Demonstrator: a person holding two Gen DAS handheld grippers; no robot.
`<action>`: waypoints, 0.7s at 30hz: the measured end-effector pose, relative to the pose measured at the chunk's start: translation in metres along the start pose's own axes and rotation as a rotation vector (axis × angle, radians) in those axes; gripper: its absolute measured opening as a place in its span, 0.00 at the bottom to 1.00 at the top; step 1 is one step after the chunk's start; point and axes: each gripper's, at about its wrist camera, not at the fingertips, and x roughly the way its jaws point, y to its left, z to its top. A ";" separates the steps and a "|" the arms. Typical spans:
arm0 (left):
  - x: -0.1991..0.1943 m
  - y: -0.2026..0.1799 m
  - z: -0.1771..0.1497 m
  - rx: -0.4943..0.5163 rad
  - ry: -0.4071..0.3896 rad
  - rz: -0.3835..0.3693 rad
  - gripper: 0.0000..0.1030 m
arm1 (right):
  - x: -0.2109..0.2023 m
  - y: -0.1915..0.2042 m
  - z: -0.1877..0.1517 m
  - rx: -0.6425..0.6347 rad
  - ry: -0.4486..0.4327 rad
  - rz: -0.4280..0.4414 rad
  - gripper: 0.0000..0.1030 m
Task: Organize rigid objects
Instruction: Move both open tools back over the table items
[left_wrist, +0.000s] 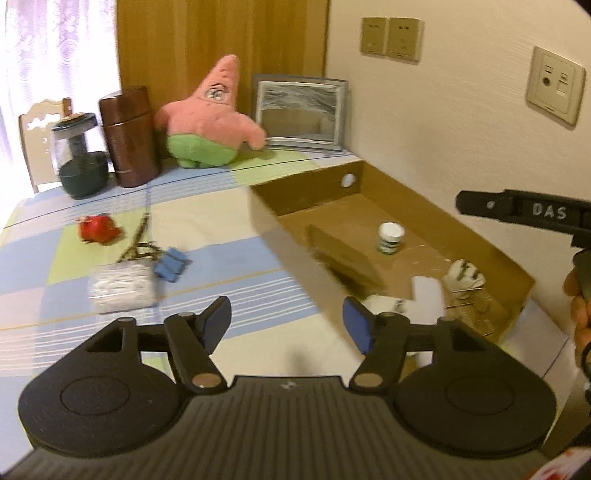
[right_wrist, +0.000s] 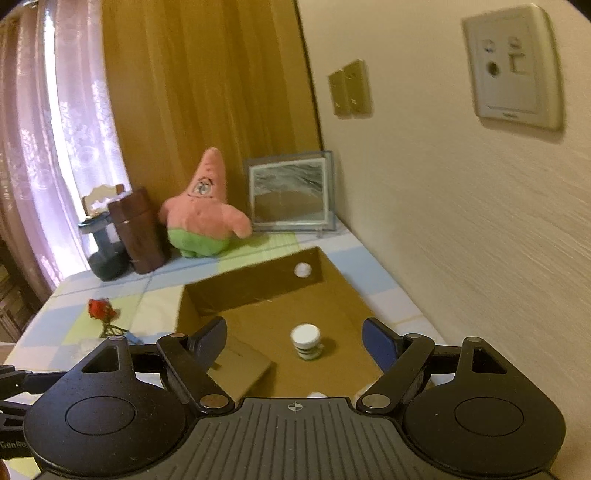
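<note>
Blue-padded jaws of the left gripper (left_wrist: 287, 324) and right gripper (right_wrist: 295, 343) both stand wide apart, holding nothing.

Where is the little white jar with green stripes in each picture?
Left wrist view: the little white jar stands right of centre, on the floor of the cardboard box.
Right wrist view: the jar stands at lower centre, seen between the open fingers of the right gripper.
Shared landmark: the pink star plush at the table's back.
</note>
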 end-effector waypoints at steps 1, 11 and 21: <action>-0.002 0.006 -0.001 0.003 -0.004 0.011 0.70 | 0.000 0.004 0.000 -0.007 -0.006 0.010 0.76; -0.020 0.075 -0.009 0.026 -0.003 0.124 0.80 | 0.009 0.064 -0.002 -0.100 -0.033 0.132 0.76; -0.021 0.137 -0.020 0.008 0.028 0.211 0.84 | 0.039 0.126 -0.014 -0.180 0.029 0.251 0.76</action>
